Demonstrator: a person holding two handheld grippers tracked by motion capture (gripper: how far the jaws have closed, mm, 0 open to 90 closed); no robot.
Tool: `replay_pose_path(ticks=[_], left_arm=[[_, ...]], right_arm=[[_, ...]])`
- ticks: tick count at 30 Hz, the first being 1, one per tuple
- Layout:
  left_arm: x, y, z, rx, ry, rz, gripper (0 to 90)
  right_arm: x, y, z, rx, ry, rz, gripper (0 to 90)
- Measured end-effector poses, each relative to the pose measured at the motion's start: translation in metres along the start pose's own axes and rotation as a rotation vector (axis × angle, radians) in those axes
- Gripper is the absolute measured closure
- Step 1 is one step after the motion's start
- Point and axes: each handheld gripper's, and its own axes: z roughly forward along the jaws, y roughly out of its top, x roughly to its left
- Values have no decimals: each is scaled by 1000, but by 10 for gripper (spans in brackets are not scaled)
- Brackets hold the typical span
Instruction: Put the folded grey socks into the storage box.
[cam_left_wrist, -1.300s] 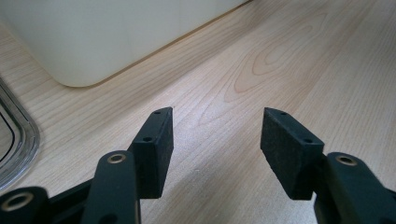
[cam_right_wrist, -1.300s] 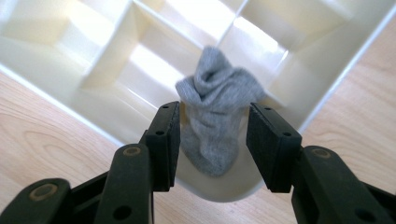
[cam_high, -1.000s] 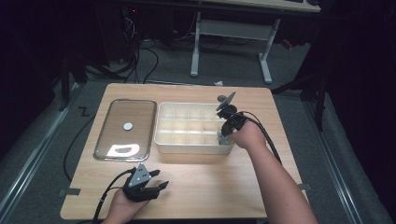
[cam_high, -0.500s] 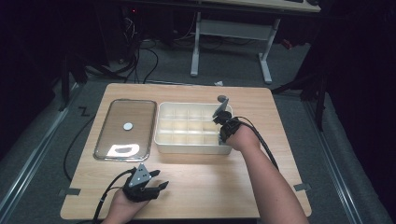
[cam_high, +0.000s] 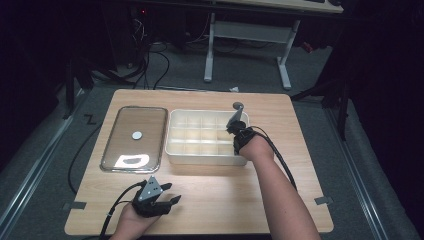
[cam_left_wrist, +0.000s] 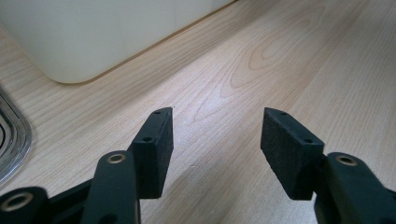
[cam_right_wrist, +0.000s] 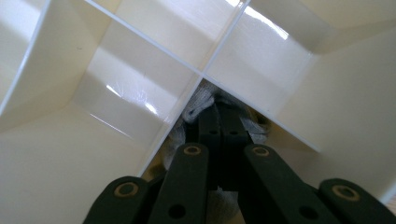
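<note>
The right hand-held gripper (cam_right_wrist: 219, 122) is clamped on a white cloth-like thing (cam_right_wrist: 198, 103) inside the divided tray (cam_high: 175, 131), so sorting looks barely begun, while the left hand-held gripper (cam_left_wrist: 215, 140) waits open over the worktop (cam_high: 215, 192).

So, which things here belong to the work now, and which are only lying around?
In use:
- right tool, jaws closed on white cloth
- divided cream box

Lying about:
- glass lid, flat beside the box
- left tool, open above bare wooden table
</note>
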Motion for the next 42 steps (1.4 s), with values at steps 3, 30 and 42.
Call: replay_pose_path(ticks=[3, 30, 42], left_arm=[[0, 0, 0, 1, 2, 0, 445], [3, 0, 1, 0, 12, -4, 444], [6, 0, -1, 3, 22, -8, 444]], right_arm=[[0, 0, 0, -1, -3, -7, 900], [-5, -14, -32, -91, 24, -4, 745], [17, -65, -75, -424, 41, -26, 549]])
